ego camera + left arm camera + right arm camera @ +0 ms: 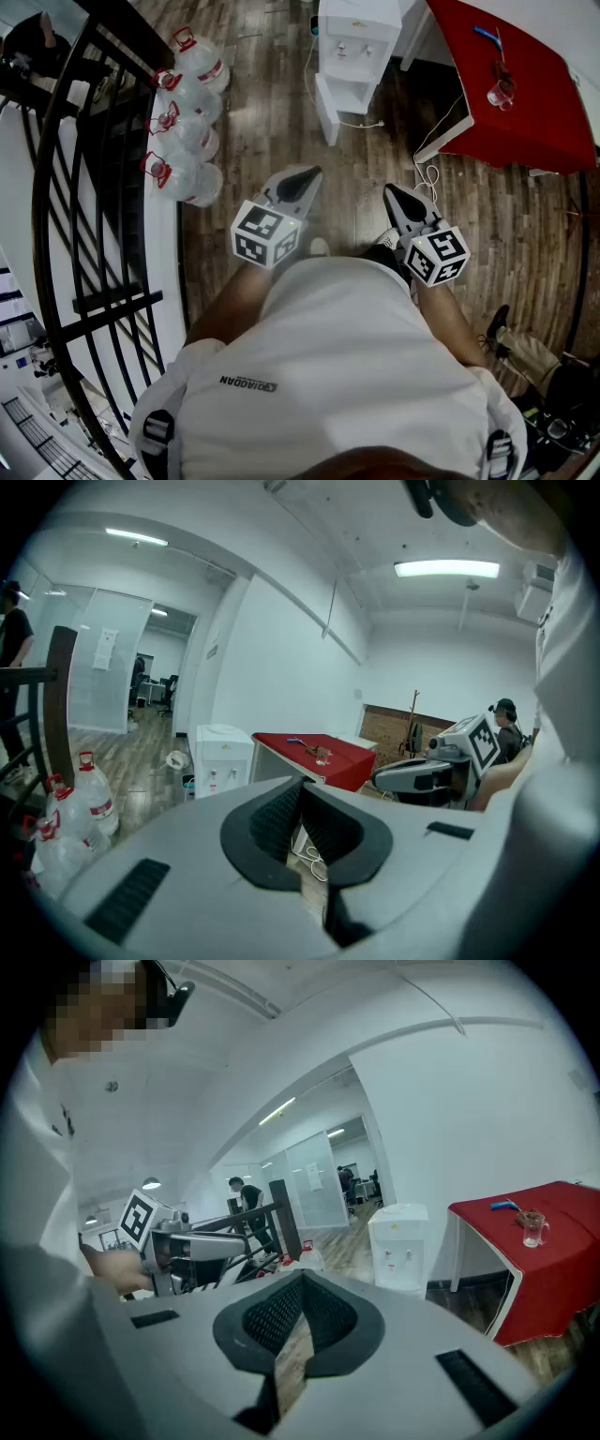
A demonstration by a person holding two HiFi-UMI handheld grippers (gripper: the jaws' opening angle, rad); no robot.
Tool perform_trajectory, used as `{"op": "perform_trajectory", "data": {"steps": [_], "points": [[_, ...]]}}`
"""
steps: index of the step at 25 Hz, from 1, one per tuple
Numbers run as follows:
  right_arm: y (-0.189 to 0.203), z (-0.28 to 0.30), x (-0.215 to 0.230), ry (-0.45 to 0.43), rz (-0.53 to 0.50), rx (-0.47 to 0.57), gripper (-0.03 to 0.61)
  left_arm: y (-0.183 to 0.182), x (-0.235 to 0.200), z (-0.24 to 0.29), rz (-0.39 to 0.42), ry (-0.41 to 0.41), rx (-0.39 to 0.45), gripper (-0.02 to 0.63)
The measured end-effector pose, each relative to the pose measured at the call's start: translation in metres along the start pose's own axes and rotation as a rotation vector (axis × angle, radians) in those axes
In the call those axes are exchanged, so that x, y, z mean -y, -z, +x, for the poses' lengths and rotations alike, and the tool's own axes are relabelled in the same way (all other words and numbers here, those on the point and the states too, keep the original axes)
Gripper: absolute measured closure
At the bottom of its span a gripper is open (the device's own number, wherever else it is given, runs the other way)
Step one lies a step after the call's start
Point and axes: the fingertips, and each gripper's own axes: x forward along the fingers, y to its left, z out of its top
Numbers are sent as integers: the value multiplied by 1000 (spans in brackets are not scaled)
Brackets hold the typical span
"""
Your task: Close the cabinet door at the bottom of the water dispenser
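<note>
Both left gripper [307, 178] and right gripper [394, 195] are closed, empty. Well ahead, the cabinet door [328, 111] looks light, rigid; push its free edge.

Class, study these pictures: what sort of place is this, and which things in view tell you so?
Probably an office: a white water dispenser on a wood floor, spare water jugs beside a railing, and glass partitions behind.

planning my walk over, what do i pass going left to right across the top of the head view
black railing → water jugs → water dispenser → red table
</note>
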Motion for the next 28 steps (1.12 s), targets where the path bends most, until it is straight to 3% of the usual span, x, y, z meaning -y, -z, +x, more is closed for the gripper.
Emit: {"op": "perform_trajectory", "data": {"steps": [8,15,28], "points": [[0,0,-1,-8,-7,-8,557,1,0,4,9,5,-3,617],[-6,2,3,-19,74,23,555,6,-4,7,-11,6,-16,617],[-6,3,7,-7,64,19,555,7,-9,7,-30,-10,-13,617]]}}
